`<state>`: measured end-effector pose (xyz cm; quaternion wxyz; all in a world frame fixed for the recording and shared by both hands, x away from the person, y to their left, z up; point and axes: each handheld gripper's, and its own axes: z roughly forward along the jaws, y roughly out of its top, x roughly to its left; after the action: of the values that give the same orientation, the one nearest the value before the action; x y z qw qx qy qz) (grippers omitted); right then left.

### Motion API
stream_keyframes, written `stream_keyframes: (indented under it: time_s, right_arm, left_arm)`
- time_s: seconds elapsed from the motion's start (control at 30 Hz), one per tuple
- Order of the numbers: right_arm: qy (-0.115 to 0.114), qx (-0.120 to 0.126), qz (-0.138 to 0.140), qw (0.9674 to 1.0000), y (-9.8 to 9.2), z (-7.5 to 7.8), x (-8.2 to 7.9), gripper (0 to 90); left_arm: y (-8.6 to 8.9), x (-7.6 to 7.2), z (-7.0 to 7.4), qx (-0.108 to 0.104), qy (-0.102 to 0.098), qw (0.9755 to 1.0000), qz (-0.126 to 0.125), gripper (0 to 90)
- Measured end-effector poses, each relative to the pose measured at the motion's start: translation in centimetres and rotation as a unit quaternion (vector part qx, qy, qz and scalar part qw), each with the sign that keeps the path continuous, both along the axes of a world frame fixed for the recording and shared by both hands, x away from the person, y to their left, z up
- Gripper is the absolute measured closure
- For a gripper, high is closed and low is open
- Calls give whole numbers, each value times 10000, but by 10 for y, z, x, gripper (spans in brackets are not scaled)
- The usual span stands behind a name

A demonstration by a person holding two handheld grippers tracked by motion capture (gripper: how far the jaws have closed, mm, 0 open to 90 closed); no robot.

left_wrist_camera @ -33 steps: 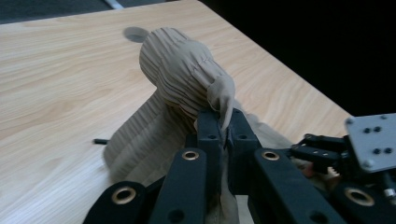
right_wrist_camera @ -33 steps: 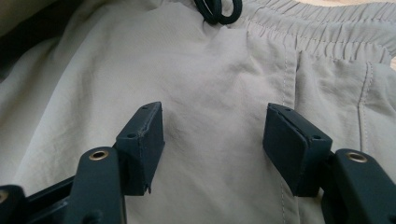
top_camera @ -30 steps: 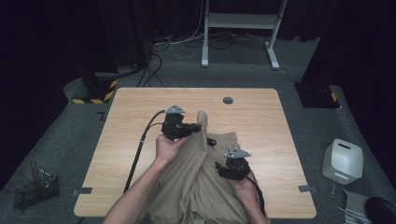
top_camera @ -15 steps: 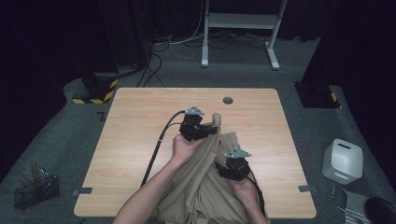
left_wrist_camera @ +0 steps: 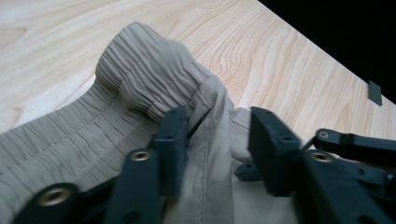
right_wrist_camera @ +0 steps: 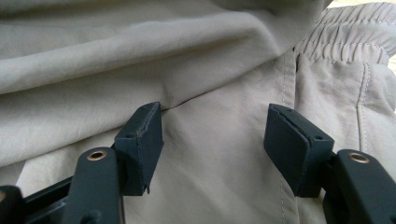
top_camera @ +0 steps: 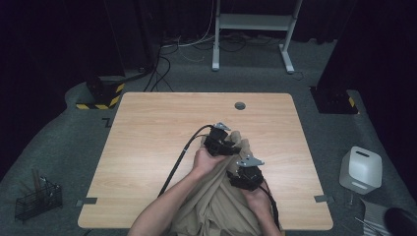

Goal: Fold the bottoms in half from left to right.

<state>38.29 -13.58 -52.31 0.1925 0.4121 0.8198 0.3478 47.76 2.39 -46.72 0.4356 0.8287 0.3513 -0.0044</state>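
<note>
Both grippers spread open over tan trousers: left gripper at waistband, right gripper on cloth.

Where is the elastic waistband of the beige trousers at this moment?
In the high view the elastic waistband lies right of the table's middle, just beyond the left gripper. In the left gripper view it bunches up before the open jaws.

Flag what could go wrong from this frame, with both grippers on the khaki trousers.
1. The left gripper stands open around a fold beside the elastic waistband; closing might pinch several layers.
2. The right gripper is open over flat fabric, so it may close on nothing.
3. The trousers overhang the table edge and could slide off.
</note>
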Motion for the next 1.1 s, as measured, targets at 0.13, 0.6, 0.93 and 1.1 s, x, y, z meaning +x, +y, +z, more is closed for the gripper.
stream_keyframes:
  time_s: [0.13, 0.6, 0.93, 1.1]
  right_arm:
    - [1, 1, -8, 10000, 0, 0, 0, 367]
    - [52, 34, -109, 9999, 0, 0, 0, 341]
    - [-11, -18, -196, 9998, -20, 21, -27, 363]
    - [0, -281, -213, 9994, -31, 7, -36, 391]
  left_arm:
    - [14, -5, 17, -94, -95, 9999, 87, 433]
    - [96, -70, 12, -85, -260, 9994, 233, 372]
    - [80, -96, -25, -10, -84, 9999, 60, 396]
    - [64, -98, -38, 699, -302, 9966, 324, 453]
